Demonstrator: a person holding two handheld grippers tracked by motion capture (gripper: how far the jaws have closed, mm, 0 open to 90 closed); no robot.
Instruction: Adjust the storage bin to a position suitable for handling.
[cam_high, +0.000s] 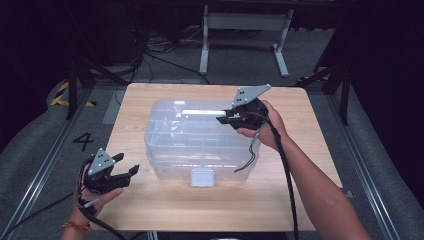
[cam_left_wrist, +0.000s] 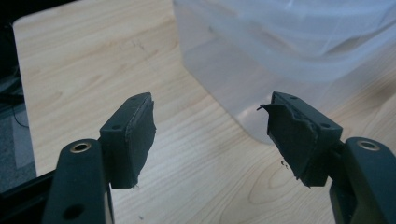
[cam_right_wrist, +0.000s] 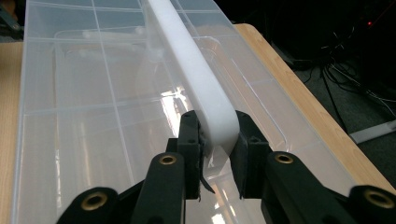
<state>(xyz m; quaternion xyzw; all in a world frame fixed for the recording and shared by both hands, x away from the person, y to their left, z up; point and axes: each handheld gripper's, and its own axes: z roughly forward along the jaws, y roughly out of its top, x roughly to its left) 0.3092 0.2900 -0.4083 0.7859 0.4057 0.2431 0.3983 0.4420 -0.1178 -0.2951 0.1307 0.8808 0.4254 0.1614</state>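
Observation:
A clear plastic compartment box (cam_high: 195, 145) lies in the middle of the wooden table (cam_high: 150, 210). Its white carry handle (cam_high: 202, 111) is raised over the lid. My right gripper (cam_high: 222, 119) is above the box's right side, shut on that handle. In the right gripper view the jaws (cam_right_wrist: 217, 140) pinch the end of the white handle (cam_right_wrist: 187, 60) above the divided lid (cam_right_wrist: 93, 116). My left gripper (cam_high: 127, 165) hovers open at the table's front left, just left of the box. In the left gripper view the open gripper (cam_left_wrist: 212, 135) faces a corner of the box (cam_left_wrist: 280, 42) with nothing between its jaws.
A frosted latch (cam_high: 202, 177) sits at the middle of the box's front wall. Bare wood runs along the table's front and left edges. Beyond the table are a white stand (cam_high: 245, 30) and cables on a grey floor (cam_high: 165, 50).

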